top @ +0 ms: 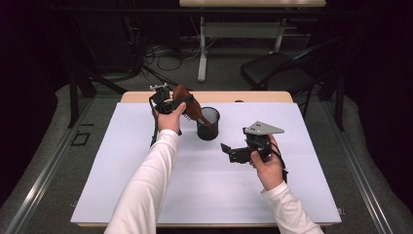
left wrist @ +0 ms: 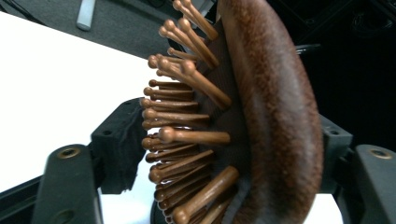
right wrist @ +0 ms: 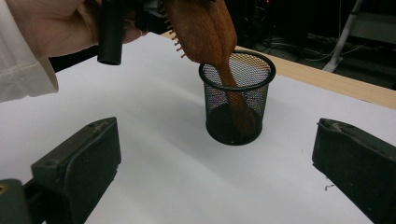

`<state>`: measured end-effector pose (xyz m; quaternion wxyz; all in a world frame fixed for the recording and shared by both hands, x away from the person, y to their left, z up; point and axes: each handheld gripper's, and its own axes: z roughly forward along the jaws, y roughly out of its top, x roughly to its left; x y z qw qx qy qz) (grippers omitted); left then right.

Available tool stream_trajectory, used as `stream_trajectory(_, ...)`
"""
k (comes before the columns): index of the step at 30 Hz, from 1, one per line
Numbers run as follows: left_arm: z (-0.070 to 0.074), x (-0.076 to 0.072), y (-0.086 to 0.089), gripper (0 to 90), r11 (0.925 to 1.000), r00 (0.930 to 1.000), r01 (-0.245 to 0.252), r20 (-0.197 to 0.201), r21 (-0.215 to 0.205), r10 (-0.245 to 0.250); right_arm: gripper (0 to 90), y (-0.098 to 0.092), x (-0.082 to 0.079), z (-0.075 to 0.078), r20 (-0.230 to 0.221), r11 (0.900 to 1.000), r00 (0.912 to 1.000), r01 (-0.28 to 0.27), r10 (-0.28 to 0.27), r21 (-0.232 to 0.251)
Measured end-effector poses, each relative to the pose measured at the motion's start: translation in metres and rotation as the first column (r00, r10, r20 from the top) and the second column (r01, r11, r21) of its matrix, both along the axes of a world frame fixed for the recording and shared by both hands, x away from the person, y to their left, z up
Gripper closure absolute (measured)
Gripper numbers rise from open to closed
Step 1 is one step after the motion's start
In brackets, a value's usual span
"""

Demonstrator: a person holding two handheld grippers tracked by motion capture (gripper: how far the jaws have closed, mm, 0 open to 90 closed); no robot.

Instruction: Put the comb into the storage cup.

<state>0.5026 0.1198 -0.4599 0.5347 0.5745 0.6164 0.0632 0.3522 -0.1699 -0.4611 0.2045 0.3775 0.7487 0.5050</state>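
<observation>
- High view first: the left gripper [top: 181,103] hangs above the far left part of the white table [top: 146,195], with the wooden hairbrush [top: 189,106] at its jaws.
- That brush leans over, handle end down inside the black mesh cup [top: 208,124], head end up by the left gripper.
- Left gripper view now, and the hairbrush [left wrist: 261,116] sits right between the two black jaws, wooden pins toward one jaw and the smooth brown back toward the other.
- There is a clear gap between the pin tips and the jaw pad on that side, so the jaws look released around the brush head; I cannot tell whether the back touches the other jaw.
- Right gripper view: the mesh cup [right wrist: 237,98] stands upright on the white surface, straight ahead between the jaws and well beyond them.
- The brush handle [right wrist: 236,100] shows through the mesh, reaching down to the cup's floor.
- Right gripper [top: 225,148] hovers near the cup on its right side, jaws spread wide and holding nothing.
</observation>
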Motion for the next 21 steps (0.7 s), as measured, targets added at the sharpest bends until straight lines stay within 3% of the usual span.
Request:
stream_trajectory(14,0.0022,-0.0006,0.0019,11.3,0.9998,0.9998,-0.018,0.009,-0.002,0.018,0.7,0.0009,-0.0003,-0.0003,-0.003,1.0,1.0,0.0,0.0,-0.001)
stream_trajectory(19,0.0032,-0.0012,0.0005,0.6,0.9998,0.9998,0.007,0.018,-0.017,-0.007,0.7,0.0008,-0.0004,-0.0003,-0.004,1.0,1.0,0.001,-0.001,-0.001)
stream_trajectory(21,0.004,-0.0016,0.0002,0.5,0.9999,0.9996,0.009,0.026,-0.007,-0.008,0.7,0.0004,-0.0001,-0.0002,0.001,1.0,1.0,-0.002,0.002,-0.003)
